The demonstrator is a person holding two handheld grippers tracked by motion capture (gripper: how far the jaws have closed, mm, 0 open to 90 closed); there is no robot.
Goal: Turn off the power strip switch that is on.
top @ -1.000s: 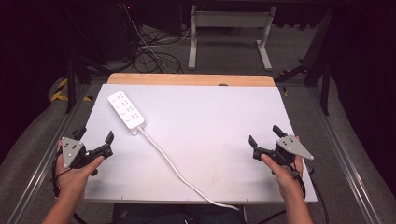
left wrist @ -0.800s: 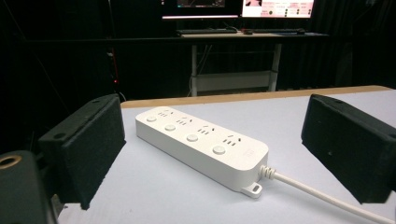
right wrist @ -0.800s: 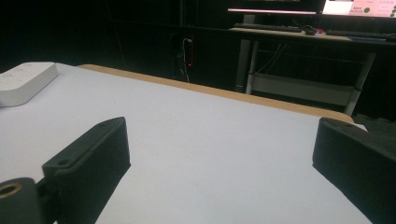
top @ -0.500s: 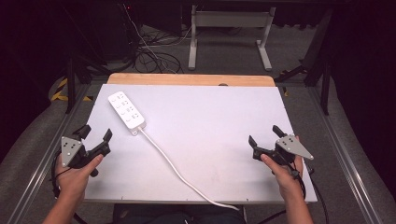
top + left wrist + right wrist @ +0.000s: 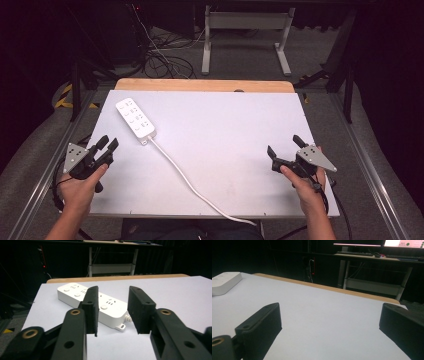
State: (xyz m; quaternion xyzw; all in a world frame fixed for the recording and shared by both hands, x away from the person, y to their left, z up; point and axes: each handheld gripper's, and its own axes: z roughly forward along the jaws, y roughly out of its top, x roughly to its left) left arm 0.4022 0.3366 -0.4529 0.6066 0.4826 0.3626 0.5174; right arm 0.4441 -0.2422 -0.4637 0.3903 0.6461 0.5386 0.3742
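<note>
Clearly my left gripper point(image 5: 106, 148) is the nearer one — the power strip point(image 5: 135, 118) lies just ahead of its parted, empty jaws at the table's point(image 5: 240, 150) far-left, long axis running diagonally, while my right gripper point(image 5: 284, 149), wide open, sits well apart.

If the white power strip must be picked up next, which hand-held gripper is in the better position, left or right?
Probably the left hand-held gripper: it is open, near the power strip and faces it. The right hand-held gripper is across the table.
</note>
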